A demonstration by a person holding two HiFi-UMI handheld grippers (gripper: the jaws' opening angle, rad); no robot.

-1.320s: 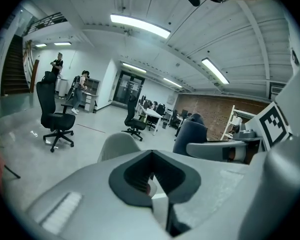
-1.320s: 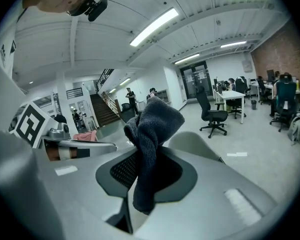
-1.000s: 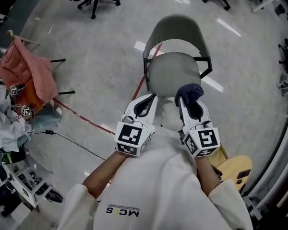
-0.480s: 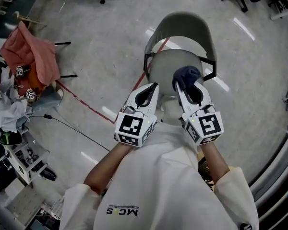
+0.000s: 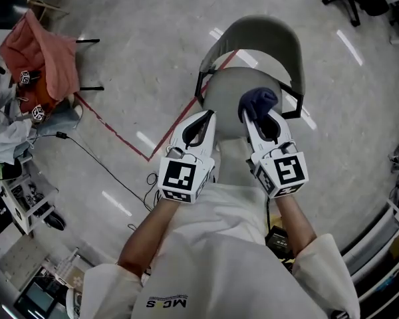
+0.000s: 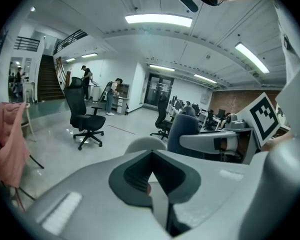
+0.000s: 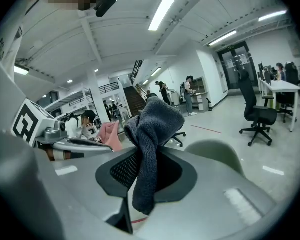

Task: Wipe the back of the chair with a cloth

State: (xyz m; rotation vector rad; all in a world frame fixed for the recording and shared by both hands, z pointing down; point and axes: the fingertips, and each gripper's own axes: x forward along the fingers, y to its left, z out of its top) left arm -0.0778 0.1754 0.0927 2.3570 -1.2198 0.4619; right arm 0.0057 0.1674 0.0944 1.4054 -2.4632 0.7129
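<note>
A grey chair point(image 5: 238, 88) with a curved back point(image 5: 266, 30) and black frame stands on the floor in front of me in the head view. My right gripper point(image 5: 255, 113) is shut on a dark blue cloth point(image 5: 258, 101), held over the seat's right part. The cloth point(image 7: 150, 149) bunches above the jaws and hangs down between them in the right gripper view, with the chair back point(image 7: 215, 154) beyond. My left gripper point(image 5: 207, 119) hovers over the seat's left edge, shut with nothing in it. The chair back point(image 6: 146, 144) peeks above the left gripper point(image 6: 151, 170).
A red tape line point(image 5: 179, 118) runs across the floor left of the chair. A pink cloth on a stand point(image 5: 46, 52) and clutter sit at far left. A black cable point(image 5: 100, 168) trails on the floor. Black office chairs point(image 6: 86, 115) and several people point(image 6: 115, 94) stand farther off.
The view has shifted so the chair sits slightly lower and nearer. Both grippers moved a little forward over the seat; the cloth stays held in the right one.
</note>
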